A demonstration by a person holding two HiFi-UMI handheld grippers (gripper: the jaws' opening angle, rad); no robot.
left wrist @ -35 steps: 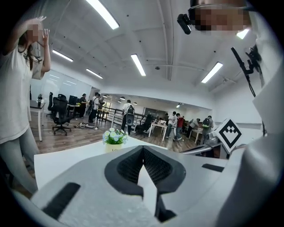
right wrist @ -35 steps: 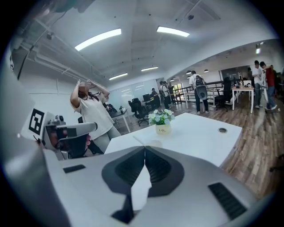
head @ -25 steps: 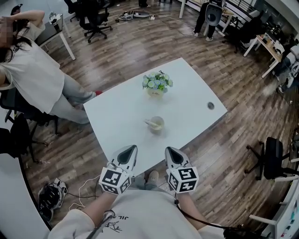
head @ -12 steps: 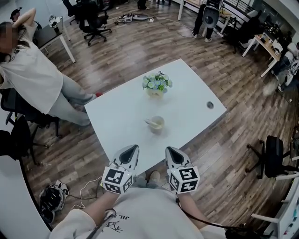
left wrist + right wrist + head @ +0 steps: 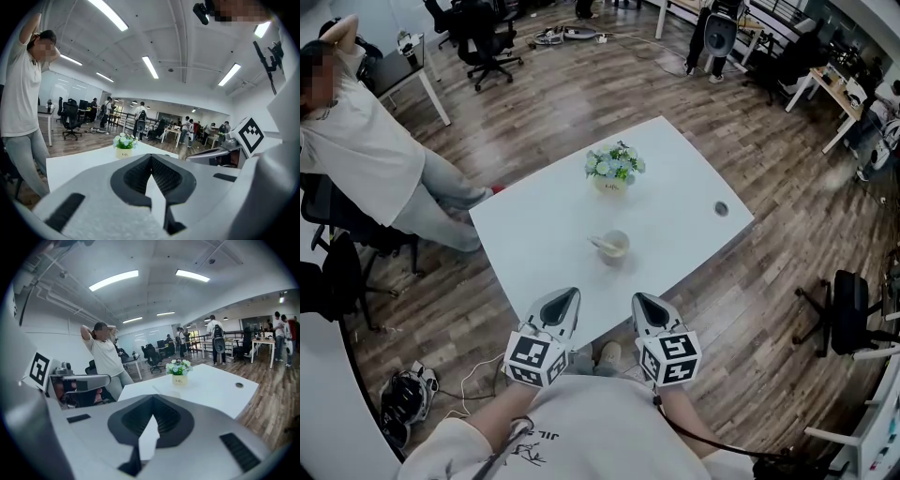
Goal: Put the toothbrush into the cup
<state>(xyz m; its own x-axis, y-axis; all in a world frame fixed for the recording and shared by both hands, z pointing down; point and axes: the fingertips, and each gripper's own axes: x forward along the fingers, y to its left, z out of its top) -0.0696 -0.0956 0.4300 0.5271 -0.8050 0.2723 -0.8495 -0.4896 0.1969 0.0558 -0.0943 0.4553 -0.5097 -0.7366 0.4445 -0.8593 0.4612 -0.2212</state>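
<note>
Pale toothbrush (image 5: 603, 246) indistinct, in cup (image 5: 616, 258)

A white table (image 5: 675, 202) stood on a wood-plank floor (image 5: 581, 94). Black office chairs (image 5: 487, 42) and desks (image 5: 834, 94) lined the far side of the room; long strip lights (image 5: 150, 67) lit the white ceiling.

White table (image 5: 675, 199), beige cup (image 5: 615, 255), brown wood-plank floor (image 5: 581, 84)

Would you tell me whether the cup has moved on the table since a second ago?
No. The cup sits in the same place, directly below the flowers in the head view.
</note>
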